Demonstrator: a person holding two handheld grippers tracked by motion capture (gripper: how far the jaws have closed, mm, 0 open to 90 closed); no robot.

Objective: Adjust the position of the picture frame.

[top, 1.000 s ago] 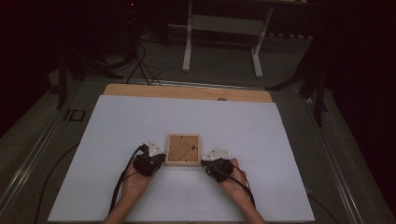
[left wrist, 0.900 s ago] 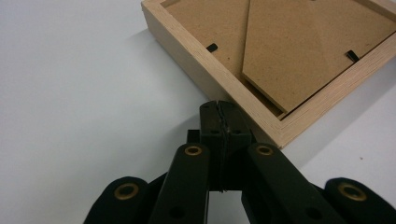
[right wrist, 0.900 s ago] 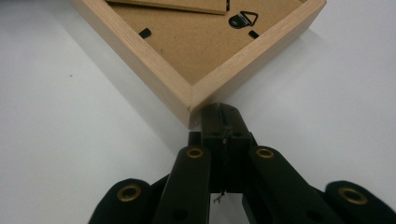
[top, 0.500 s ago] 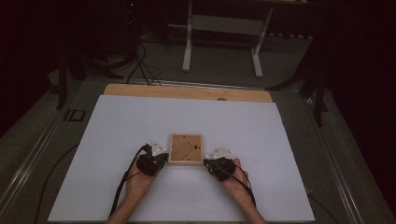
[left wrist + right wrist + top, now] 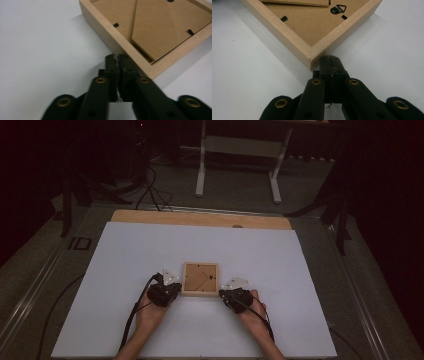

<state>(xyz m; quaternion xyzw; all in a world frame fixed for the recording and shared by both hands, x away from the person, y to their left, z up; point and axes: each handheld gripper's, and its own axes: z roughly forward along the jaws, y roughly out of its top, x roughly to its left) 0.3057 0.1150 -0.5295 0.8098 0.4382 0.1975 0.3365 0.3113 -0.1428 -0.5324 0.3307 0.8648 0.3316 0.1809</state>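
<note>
- Wooden picture frame (image 5: 200,279) is lying face-down mid-table on the white sheet (image 5: 125,250) — looking light, rigid, glass probably fragile.
- Left gripper (image 5: 117,59) and right gripper (image 5: 331,61) are sitting at its near corners, jaws together, empty — best grabbing the side rails.

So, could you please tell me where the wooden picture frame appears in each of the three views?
High view: the wooden picture frame lies back side up at the middle of the white table, between the two grippers.
Left gripper view: upper right, just beyond the jaw tips.
Right gripper view: top centre, one corner pointing at the jaws.
Shared landmark: the frame's brown backing board.
</note>
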